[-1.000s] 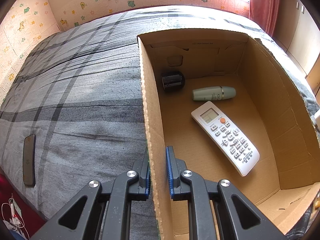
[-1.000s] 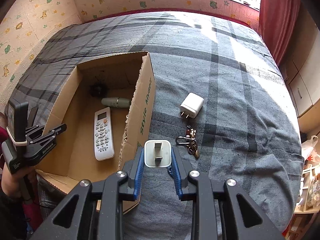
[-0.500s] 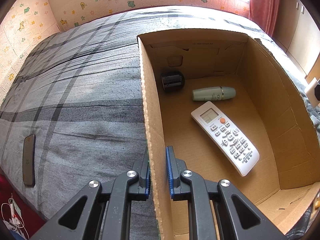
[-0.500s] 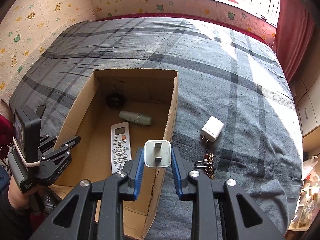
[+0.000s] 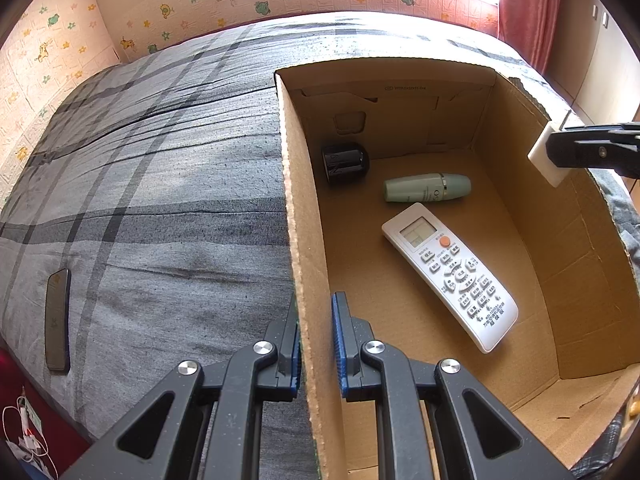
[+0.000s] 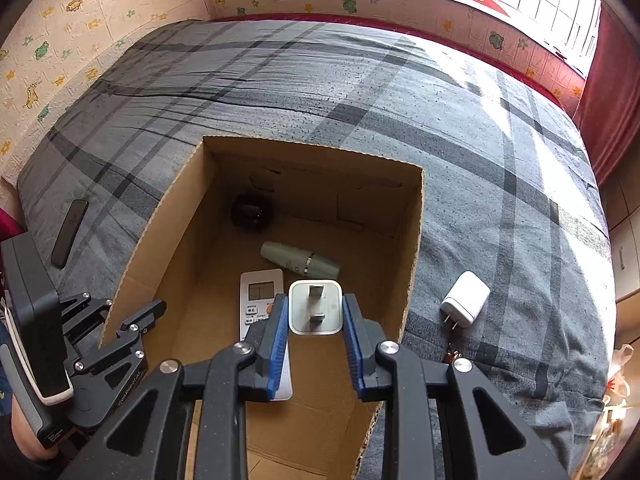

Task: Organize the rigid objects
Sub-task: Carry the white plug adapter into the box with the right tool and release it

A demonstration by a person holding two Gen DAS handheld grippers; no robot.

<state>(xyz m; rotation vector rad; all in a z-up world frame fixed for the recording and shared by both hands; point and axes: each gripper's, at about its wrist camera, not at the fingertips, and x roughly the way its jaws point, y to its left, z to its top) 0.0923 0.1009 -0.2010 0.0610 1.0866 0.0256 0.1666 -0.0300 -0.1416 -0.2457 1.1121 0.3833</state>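
Observation:
An open cardboard box (image 5: pixel 304 208) (image 6: pixel 414 240) stands on the bed. Inside lie a white remote (image 5: pixel 450 276) (image 6: pixel 260 292), a pale green bottle (image 5: pixel 426 187) (image 6: pixel 298 261) and a black round object (image 5: pixel 345 162) (image 6: pixel 253 212). My left gripper (image 5: pixel 315 320) (image 6: pixel 132 320) is shut on the box's left wall. My right gripper (image 6: pixel 315 312) is shut on a white charger plug (image 6: pixel 315 312) (image 5: pixel 545 158) and holds it above the box's inside, over the remote. A second white charger (image 6: pixel 466 299) lies on the bed right of the box.
A dark phone (image 5: pixel 57 318) (image 6: pixel 70 227) lies on the grey plaid bedspread (image 5: pixel 160 180) left of the box. Keys (image 6: pixel 452 354) peek out behind my right gripper. A wall and window stand at the far side, a red curtain (image 6: pixel 608 92) at the right.
My right gripper has carried the charger plug left from over the bed to above the box's inside. It has come into the left wrist view. The left gripper has not moved.

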